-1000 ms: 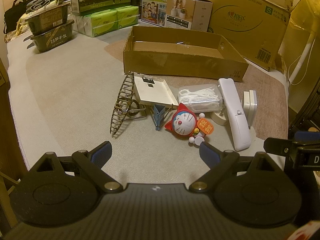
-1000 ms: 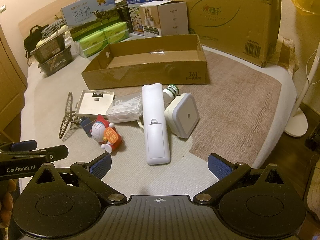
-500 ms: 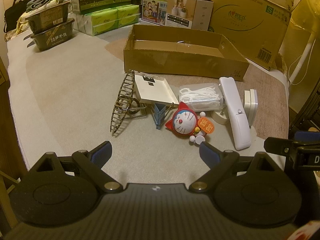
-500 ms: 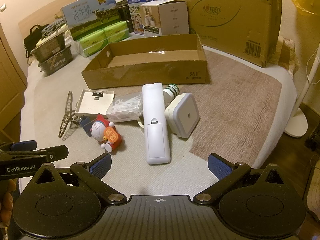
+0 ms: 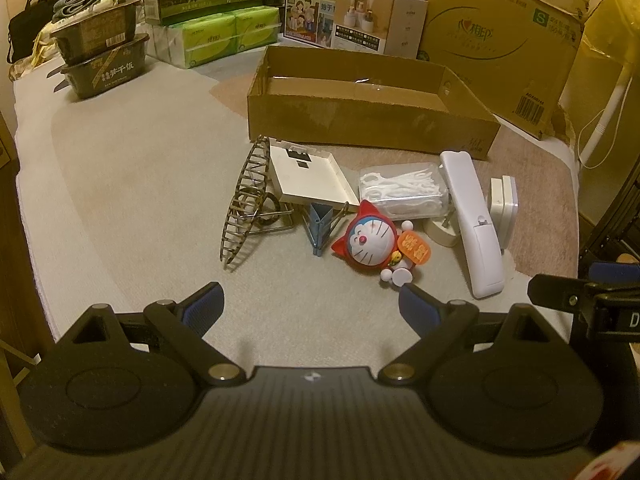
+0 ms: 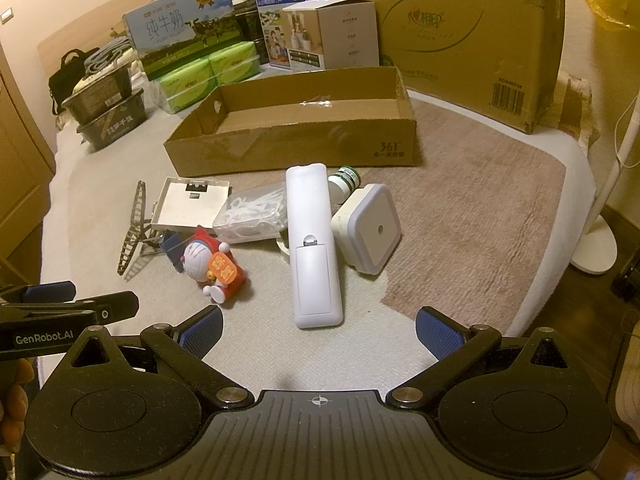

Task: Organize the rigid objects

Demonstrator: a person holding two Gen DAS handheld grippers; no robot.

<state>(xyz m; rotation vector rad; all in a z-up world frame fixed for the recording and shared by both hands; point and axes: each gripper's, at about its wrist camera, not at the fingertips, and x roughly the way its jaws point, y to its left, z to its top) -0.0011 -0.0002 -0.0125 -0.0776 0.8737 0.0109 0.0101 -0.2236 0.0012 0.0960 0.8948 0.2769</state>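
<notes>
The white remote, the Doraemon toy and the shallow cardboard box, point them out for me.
white remote (image 6: 315, 248), right wrist view, on its back near the battery cover.
Doraemon toy (image 5: 369, 239), left wrist view, on its face.
shallow cardboard box (image 6: 280, 148), right wrist view, on its front wall.

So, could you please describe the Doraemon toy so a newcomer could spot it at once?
Find the shallow open cardboard tray. In the clutter before it, left of the long white remote, lies the Doraemon figure: the only red-and-white item, holding an orange sign.
</notes>
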